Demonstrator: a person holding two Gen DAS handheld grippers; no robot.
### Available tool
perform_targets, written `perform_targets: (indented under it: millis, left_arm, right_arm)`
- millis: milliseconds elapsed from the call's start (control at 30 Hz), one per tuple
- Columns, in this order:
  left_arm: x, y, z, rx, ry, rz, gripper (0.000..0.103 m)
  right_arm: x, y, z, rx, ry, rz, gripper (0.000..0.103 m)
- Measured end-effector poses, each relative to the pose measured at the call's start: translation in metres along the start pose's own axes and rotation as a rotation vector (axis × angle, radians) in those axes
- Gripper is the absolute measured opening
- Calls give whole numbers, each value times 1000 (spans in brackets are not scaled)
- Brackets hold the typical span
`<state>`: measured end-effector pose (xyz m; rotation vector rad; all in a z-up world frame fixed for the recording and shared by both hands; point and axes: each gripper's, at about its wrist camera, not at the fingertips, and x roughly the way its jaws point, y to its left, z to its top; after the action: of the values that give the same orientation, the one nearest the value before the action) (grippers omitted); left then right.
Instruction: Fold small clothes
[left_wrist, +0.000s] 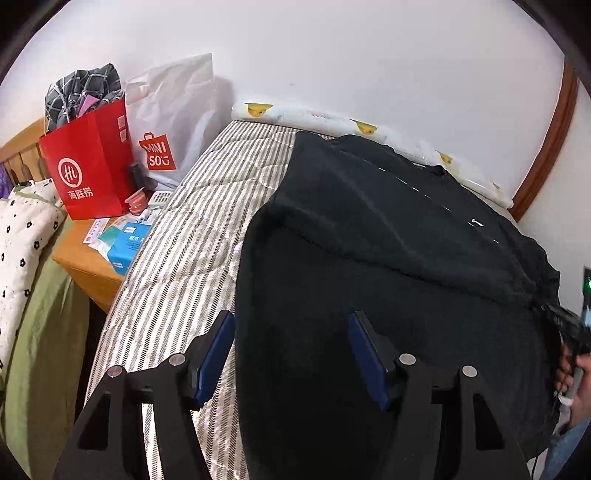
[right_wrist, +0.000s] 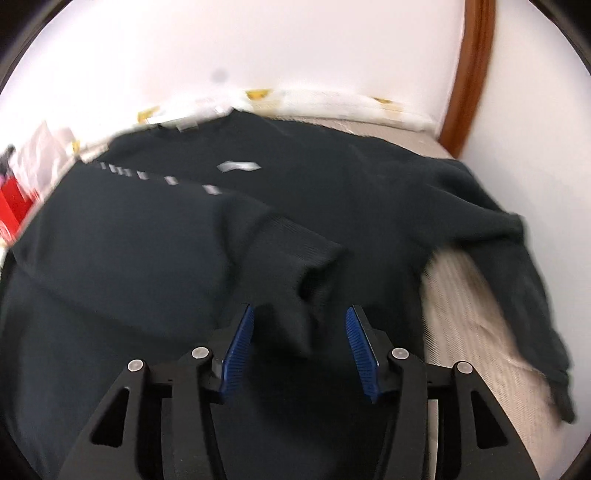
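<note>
A black sweatshirt (left_wrist: 388, 266) lies spread on the striped mattress (left_wrist: 192, 236), its left sleeve folded across the chest. My left gripper (left_wrist: 291, 332) is open and empty, over the garment's left hem edge. In the right wrist view the sweatshirt (right_wrist: 147, 266) shows a silver chest logo (right_wrist: 238, 167), and the folded sleeve's cuff (right_wrist: 306, 273) ends just ahead of my right gripper (right_wrist: 299, 325), which is open with nothing between its blue pads (right_wrist: 238, 350). The other sleeve (right_wrist: 528, 295) trails off to the right over the mattress (right_wrist: 469, 332).
A wooden bedside table (left_wrist: 88, 258) at the left carries a red paper bag (left_wrist: 88, 162), a white Miniso bag (left_wrist: 173, 122) and small boxes. A white duck-print roll (left_wrist: 332, 122) lines the wall. A flower-print quilt (left_wrist: 22, 236) lies far left.
</note>
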<state>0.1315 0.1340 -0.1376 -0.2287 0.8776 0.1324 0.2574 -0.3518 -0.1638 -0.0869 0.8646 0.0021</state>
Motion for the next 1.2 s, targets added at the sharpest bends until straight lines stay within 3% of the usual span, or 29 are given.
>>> perform_targets:
  millis: [100, 167, 267, 333, 467, 667, 700, 733, 767, 800, 833, 900, 1000, 1200]
  left_arm:
    - [3, -5, -1, 12, 2, 13, 63]
    - [6, -9, -2, 9, 12, 8, 63]
    - [9, -15, -1, 8, 20, -4, 63]
    - [9, -22, 0, 10, 14, -7, 63]
    - [9, -38, 5, -5, 3, -17, 63]
    - [4, -73, 9, 11, 22, -18, 63]
    - [2, -77, 10, 17, 21, -14, 63]
    - [0, -82, 11, 24, 18, -10, 63]
    - [-4, -88, 12, 33, 12, 1, 63]
    - [-6, -92, 14, 39, 7, 8, 63]
    - [-8, -96, 15, 45, 3, 14, 63]
    - [-13, -103, 19, 61, -5, 18, 63]
    - [-18, -106, 24, 58, -19, 14, 63]
    - [-14, -100, 29, 70, -21, -19, 63]
  right_arm:
    - [-24, -41, -21, 53, -55, -42, 53]
    - [-40, -71, -34, 94, -79, -98, 59]
    - [-51, -124, -53, 146, -100, -247, 71]
    - [-48, -152, -65, 179, -81, -271, 80]
    - [-19, -192, -82, 202, 18, -344, 81]
    - [1, -211, -69, 193, 24, -349, 80]
    - [4, -215, -67, 198, 19, -337, 79]
    - [6, -217, -65, 206, 13, -321, 70]
    - [7, -220, -64, 217, 10, -291, 53]
    - [8, -223, -62, 226, 7, -263, 44]
    - [10, -225, -60, 226, 7, -251, 25]
    - [12, -228, -56, 203, 1, -276, 11]
    - [8, -230, -33, 206, -39, -307, 9]
    - [-66, -212, 33, 236, -271, -263, 9]
